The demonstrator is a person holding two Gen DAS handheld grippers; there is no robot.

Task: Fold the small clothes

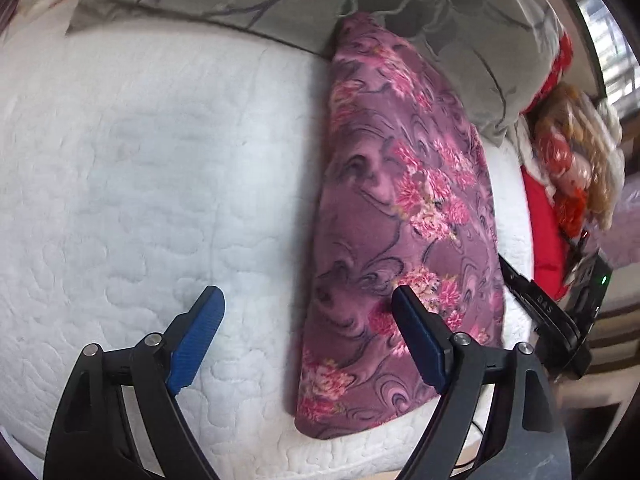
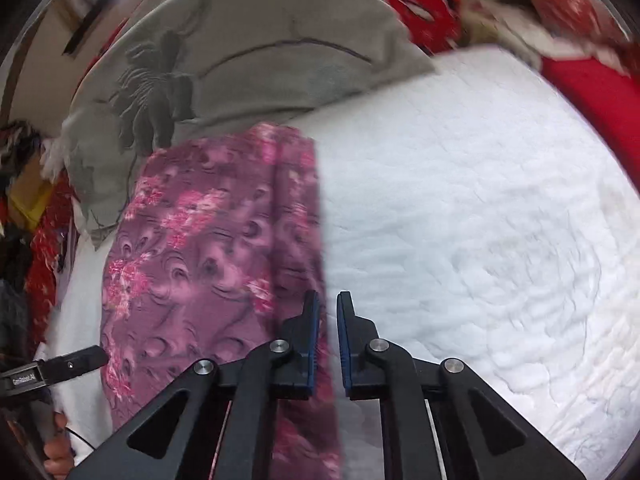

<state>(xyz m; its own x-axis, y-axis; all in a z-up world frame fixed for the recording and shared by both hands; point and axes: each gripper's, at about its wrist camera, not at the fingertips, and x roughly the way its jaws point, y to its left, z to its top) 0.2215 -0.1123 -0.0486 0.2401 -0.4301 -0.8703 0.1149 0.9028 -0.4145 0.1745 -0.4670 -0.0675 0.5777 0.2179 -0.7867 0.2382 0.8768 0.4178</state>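
Blue-padded fingers of my left gripper [image 1: 308,300] stand spread wide with nothing between them, hanging over the bed. Its left finger [image 1: 196,336] is above bare white quilted mattress [image 1: 140,200]; its right finger [image 1: 420,336] is above the purple floral garment [image 1: 400,208], which runs as a long folded strip from just under that finger away toward the grey pillow [image 1: 460,40] at the head of the bed. The strip's straight left edge passes between the two fingers, nearer the right one.

My right gripper [image 2: 328,304] is nearly clenched, only a narrow slit left between its pads. The purple floral garment [image 2: 208,248] lies under and to the left of the left pad, and its straight right edge lines up with the slit; whether any cloth is pinched I cannot tell from this blurred view. To the right of the jaws there is only white quilted mattress [image 2: 480,220].

Beyond the garment's far end sits the grey pillow [image 2: 248,60], with red fabric [image 2: 592,92] past the mattress's far right corner. At the lower left edge, the black tip of my left gripper [image 2: 76,362] shows beside the garment, with the fingers of my left hand [image 2: 58,448] below it.
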